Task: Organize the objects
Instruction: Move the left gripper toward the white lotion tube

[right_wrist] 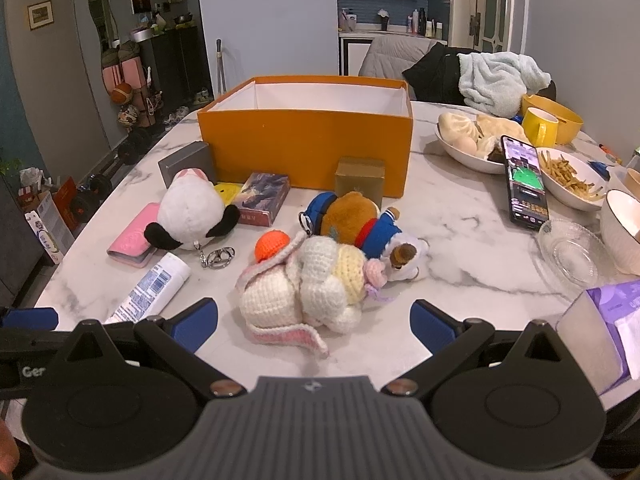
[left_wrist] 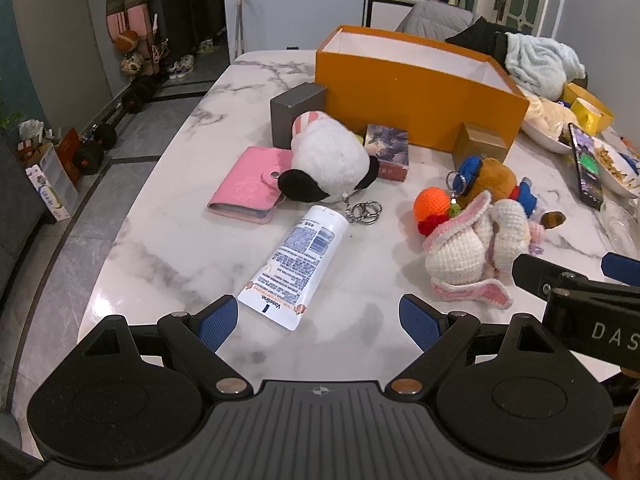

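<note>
An open orange box (left_wrist: 416, 108) (right_wrist: 308, 148) stands at the back of the marble table (left_wrist: 168, 256). In front of it lie a Vaseline tube (left_wrist: 296, 266) (right_wrist: 150, 286), a pink wallet (left_wrist: 250, 190) (right_wrist: 132, 236), a panda plush (left_wrist: 330, 164) (right_wrist: 192, 210), key rings (left_wrist: 366, 211), a card box (left_wrist: 388, 152), a gold box (left_wrist: 482, 146), a brown bear plush (left_wrist: 492, 178) (right_wrist: 352, 212) and a crocheted bunny (left_wrist: 468, 252) (right_wrist: 304, 292). My left gripper (left_wrist: 318, 322) is open just before the tube's end. My right gripper (right_wrist: 314, 324) is open, just short of the bunny.
A grey box (left_wrist: 294, 114) stands left of the orange box. At the right are a phone (right_wrist: 526, 178), bowls of food (right_wrist: 474, 148), a yellow mug (right_wrist: 538, 126), a glass dish (right_wrist: 572, 252) and a purple tissue pack (right_wrist: 612, 320). The table edge falls off at left.
</note>
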Available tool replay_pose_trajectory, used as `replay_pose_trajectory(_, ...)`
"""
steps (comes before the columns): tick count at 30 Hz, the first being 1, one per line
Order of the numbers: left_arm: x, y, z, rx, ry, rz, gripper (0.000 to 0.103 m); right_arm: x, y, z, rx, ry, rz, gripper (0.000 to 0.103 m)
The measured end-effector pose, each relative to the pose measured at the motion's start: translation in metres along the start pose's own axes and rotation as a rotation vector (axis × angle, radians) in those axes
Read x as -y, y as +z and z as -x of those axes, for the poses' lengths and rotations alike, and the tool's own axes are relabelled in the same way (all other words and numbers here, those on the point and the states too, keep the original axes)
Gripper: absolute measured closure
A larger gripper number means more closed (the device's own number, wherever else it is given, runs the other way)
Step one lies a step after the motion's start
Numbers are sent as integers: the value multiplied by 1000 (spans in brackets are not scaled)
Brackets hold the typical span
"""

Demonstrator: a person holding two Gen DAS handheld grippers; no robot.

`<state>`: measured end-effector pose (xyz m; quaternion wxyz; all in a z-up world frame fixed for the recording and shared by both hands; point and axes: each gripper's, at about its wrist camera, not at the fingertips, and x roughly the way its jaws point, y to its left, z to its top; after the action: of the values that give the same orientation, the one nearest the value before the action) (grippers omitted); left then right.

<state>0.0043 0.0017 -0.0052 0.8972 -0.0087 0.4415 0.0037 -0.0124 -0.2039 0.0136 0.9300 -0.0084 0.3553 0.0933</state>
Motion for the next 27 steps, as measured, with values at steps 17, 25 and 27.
replay_pose_trajectory(17,7,12,-69,-93,-117,14,0,38,0,-47,133,35,93,1)
replay_pose_trajectory(25,7,18,-92,-102,-22,-144,0,45,0,-67,115,168,86,1)
replay_pose_trajectory(27,10,23,-101,-107,17,-184,0,49,2,-69,125,199,53,1)
